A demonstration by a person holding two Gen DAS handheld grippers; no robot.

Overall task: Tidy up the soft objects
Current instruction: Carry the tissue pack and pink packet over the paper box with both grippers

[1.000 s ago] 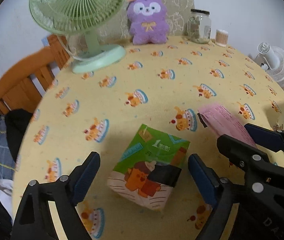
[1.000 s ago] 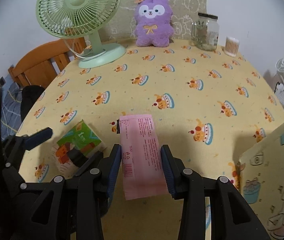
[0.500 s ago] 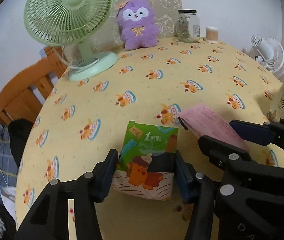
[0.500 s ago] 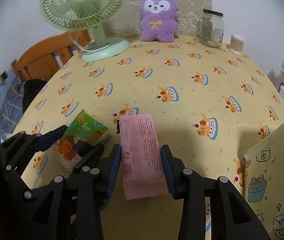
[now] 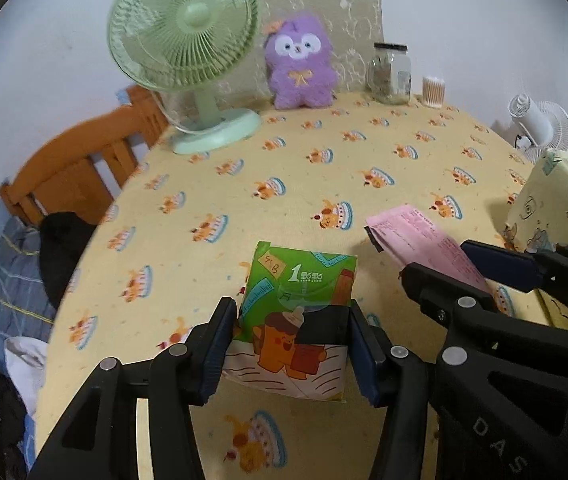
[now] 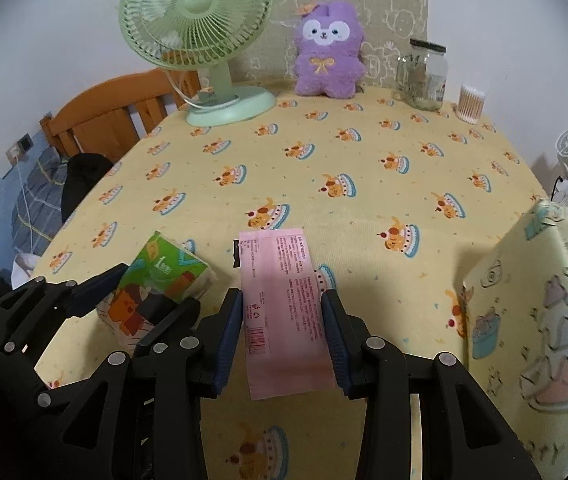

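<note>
Now gripping firmly on both sides: left claw pinched onto the green tissue pack, pads pressed into its two side faces, pack raised off the counter and tilted, cartoon print facing up; jaws closed in on it within the last second, no further in the last half second. Right claw clamped on the pink packet, blue pads flat against its long edges, printed text and barcode uppermost, far end jutting forward toward 12 o'clock. Seen from the right wrist, green pack at about 9 o'clock of the pink packet, just beside it, not touching as far as can be told. Across the yellow cake-print cloth, at the far edge: green desk fan toward 11 o'clock, purple plush toy near 12, glass jar and small tub of cotton swabs toward 1 o'clock. Yellow patterned bag standing at 3 o'clock of the right claw. Wooden chair off the counter at 9 to 10 o'clock, white fan beyond the rim at 2 o'clock.
</note>
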